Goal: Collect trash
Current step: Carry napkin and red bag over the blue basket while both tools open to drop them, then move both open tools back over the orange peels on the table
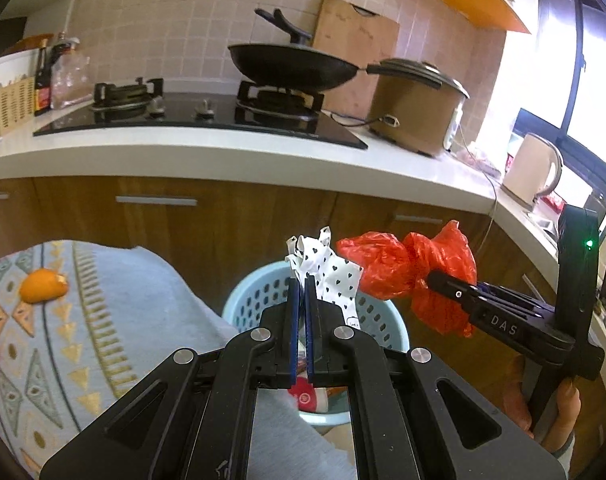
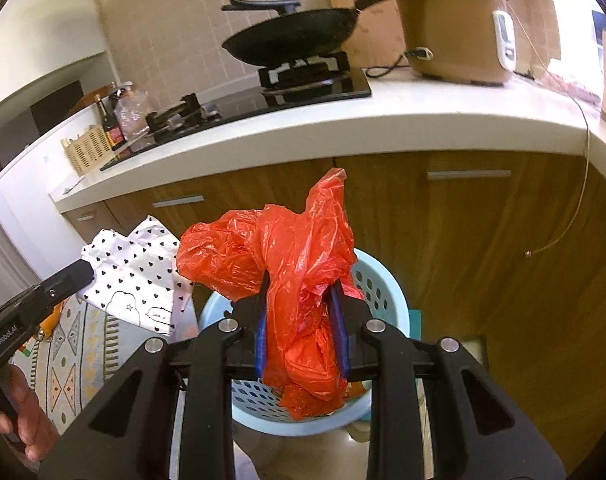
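Your left gripper [image 1: 301,280] pinches the heart-print wrapper [image 1: 327,268], your right gripper [image 2: 303,300] clamps the red bag [image 2: 299,264]; both hang beyond the fingertips over the blue basket [image 1: 383,320]. Release early and they could drift past its rim.

red bag [image 2: 303,280] crumpled, held | heart-print wrapper [image 1: 331,272] held | above blue bin [image 1: 387,320]

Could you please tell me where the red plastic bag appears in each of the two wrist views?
Left wrist view: red plastic bag right of centre, held by the right gripper.
Right wrist view: centre, clamped between the fingers.
Shared landmark: light blue perforated basket below the bag.
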Available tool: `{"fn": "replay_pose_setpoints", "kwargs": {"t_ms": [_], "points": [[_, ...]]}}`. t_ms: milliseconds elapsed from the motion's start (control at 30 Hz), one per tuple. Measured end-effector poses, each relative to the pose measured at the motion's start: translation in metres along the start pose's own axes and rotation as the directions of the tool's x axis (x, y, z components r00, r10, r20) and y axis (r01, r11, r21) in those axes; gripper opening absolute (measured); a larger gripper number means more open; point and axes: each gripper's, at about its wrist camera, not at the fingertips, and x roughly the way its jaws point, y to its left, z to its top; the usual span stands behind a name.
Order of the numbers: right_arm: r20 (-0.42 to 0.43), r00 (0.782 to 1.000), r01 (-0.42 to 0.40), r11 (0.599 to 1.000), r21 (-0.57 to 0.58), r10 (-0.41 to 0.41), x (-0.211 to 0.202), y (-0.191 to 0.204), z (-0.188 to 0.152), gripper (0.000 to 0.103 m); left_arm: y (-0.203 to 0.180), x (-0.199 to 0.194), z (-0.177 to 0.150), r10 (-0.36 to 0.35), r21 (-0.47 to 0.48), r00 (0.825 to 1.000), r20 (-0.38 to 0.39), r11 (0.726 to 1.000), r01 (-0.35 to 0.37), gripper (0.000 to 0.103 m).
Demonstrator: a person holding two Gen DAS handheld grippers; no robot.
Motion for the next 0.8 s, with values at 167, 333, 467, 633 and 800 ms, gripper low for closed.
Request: {"fn": "replay_pose_setpoints", "kwargs": {"t_ms": [167, 333, 467, 633, 800], "points": [[-0.026, 1.0, 0.013, 1.0, 0.018, -0.012, 0.011, -0.009, -0.003, 0.024, -0.004, 0.017, -0.001, -0.006, -0.003, 1.0, -0.025, 1.0, 0.006, 0.0], [-0.06, 0.998, 0.019, 0.999, 0.033, -0.017, 0.026, -0.012, -0.005, 0.027, -0.005, 0.031, -0.004, -0.005, -0.002, 0.998, -0.06, 1.0, 0.005, 0.004], [-0.082, 0.997, 0.002, 0.999, 0.033, 0.001, 0.033, -0.011, -0.005, 0.039, 0.0, 0.035, -0.007, -0.007, -0.02, 0.998, -0.067, 1.0, 0.005, 0.032], [-0.078, 0.997, 0.006, 1.0, 0.025, -0.004, 0.034, -0.006, -0.004, 0.05, 0.009, 0.028, -0.008, 0.009, -0.032, 0.998, -0.055, 0.999, -0.011, 0.046], [-0.072, 0.997, -0.009, 1.0, 0.018, 0.011, 0.031, 0.005, 0.0, 0.05, 0.022, 0.012, -0.009, 0.025, -0.057, 0.999, -0.035, 0.998, -0.027, 0.05]]}}
